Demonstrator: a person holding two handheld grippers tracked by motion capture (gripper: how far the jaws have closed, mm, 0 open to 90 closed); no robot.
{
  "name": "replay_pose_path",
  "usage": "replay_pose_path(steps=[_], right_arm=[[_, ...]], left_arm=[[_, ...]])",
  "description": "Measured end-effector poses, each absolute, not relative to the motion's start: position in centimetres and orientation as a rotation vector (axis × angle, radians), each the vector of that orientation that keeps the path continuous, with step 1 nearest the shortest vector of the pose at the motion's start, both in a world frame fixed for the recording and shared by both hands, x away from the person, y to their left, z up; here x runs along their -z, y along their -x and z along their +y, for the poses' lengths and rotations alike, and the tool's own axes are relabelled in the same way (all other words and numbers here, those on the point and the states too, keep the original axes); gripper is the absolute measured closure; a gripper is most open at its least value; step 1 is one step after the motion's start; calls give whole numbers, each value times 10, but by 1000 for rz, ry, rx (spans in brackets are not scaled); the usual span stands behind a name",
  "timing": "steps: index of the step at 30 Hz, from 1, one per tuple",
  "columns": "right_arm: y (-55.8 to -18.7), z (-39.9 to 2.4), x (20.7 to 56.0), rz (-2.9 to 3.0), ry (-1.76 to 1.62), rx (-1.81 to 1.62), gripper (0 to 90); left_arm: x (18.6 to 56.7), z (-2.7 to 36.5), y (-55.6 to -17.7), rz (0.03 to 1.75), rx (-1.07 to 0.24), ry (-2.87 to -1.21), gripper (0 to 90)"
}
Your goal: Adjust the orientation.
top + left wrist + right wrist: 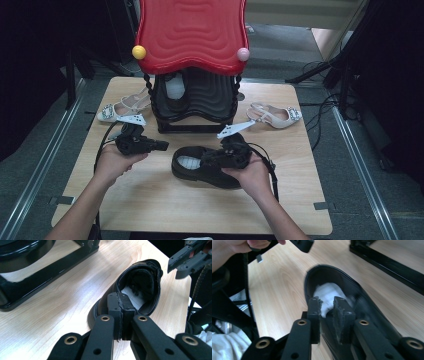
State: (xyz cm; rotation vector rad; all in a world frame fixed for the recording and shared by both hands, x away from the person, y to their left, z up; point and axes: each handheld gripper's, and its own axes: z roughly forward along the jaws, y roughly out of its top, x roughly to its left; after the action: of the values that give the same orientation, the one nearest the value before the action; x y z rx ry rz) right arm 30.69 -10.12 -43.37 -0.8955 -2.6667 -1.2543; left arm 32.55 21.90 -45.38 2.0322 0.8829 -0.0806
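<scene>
A black leather shoe [192, 167] with white paper stuffed inside lies on its sole in the middle of the wooden table [150, 200]. My left gripper [163, 146] rests just left of the shoe, pointing at it. In the left gripper view its pads [115, 312] are pressed together with nothing between them, and the shoe's open collar [152, 265] lies beyond. My right gripper [206, 159] sits over the shoe's right half. In the right gripper view, the right gripper [328, 302] keeps a narrow gap above the shoe's opening [329, 275], and white paper [325, 292] shows through the gap.
A tall shoe rack with a red wavy top [192, 30] and a black base [195, 105] stands at the back centre, with a pale item [175, 87] inside. One beige buckled sandal [117, 109] lies to its left, another [275, 116] to its right. Cables run along the floor at right.
</scene>
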Motion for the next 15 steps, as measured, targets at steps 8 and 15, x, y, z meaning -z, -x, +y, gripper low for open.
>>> replay_pose_path(steps=[8, 15], right_arm=[[-298, -138, 443, -2651, 1033, 1258, 900], [-283, -159, 457, -2660, 1078, 1272, 900]], left_arm=[[450, 208, -340, 867, 78, -2054, 900], [457, 203, -346, 874, 86, -2040, 900]])
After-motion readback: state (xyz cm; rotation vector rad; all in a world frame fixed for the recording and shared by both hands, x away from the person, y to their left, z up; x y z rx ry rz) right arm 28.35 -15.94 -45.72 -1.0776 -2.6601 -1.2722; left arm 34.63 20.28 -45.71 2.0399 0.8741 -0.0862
